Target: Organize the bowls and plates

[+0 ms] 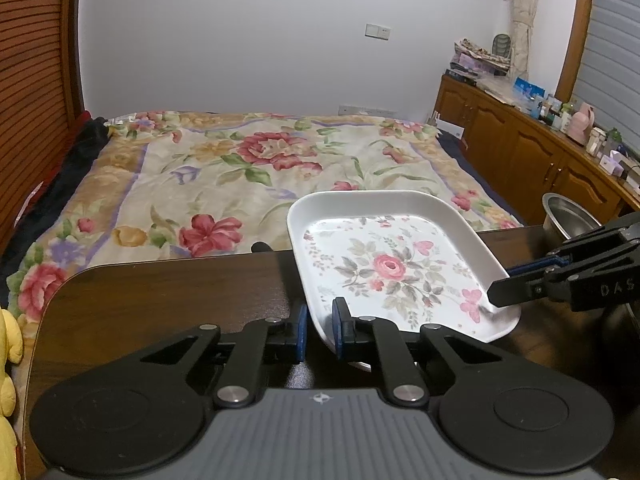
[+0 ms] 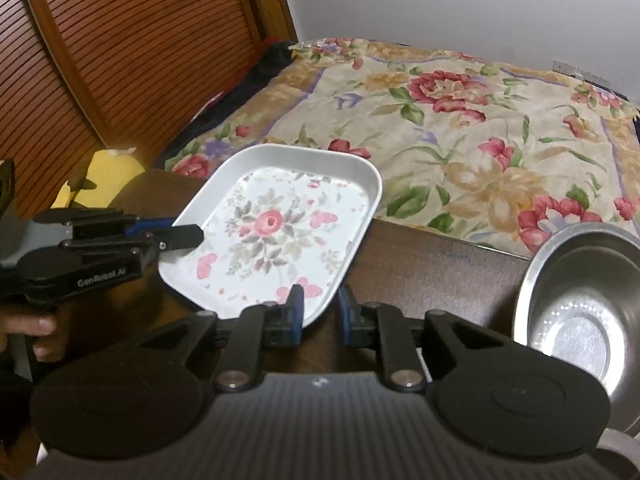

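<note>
— Looking at the floral plate [image 1: 394,264], where did you have it?

— You had it tilted above the dark wooden table [image 1: 160,300], at the edge nearest the bed [image 1: 248,168]. Your left gripper [image 1: 320,334] straddled one rim, your right gripper [image 2: 319,312] another; whether either was clamped tight, I couldn't tell.

— How did you judge it would handle?

— Stiff, glossy, probably slippery and chip-prone: a shallow rounded rectangle with a raised lip, best pinched at that lip. The steel bowl [image 2: 580,312] sat to the right, smooth, light-looking and thin-walled.
</note>
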Available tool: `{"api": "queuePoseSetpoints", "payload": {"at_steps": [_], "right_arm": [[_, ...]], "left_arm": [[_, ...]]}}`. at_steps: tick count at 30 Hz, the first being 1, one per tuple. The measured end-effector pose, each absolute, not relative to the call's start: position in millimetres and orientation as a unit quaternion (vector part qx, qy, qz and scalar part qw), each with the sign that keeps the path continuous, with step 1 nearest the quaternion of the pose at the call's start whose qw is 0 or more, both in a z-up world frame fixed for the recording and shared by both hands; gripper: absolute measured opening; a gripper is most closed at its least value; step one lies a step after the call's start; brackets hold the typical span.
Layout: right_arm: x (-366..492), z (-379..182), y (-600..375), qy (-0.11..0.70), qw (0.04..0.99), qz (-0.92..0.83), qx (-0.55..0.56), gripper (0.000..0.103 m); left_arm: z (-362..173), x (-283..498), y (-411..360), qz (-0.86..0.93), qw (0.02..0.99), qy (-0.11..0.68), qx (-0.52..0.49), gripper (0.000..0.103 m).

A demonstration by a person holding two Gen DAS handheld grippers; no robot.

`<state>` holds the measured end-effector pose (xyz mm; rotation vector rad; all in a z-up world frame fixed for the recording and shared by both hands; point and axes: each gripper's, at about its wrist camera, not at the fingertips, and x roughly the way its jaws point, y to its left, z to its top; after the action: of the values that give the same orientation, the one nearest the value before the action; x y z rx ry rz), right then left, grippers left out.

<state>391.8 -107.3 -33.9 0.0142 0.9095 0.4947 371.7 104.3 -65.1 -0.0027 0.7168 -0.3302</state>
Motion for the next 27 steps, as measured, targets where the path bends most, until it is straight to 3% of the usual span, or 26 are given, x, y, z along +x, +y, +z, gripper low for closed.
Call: {"api": "queuePoseSetpoints", "payload": {"at_steps": [27], "right_arm": [[373,-22,-112,0.436,0.862,0.258,0.015,0.018]], "left_arm": [[-47,342,108,-0.170,0.920,0.353,0.011,0.015]]}}
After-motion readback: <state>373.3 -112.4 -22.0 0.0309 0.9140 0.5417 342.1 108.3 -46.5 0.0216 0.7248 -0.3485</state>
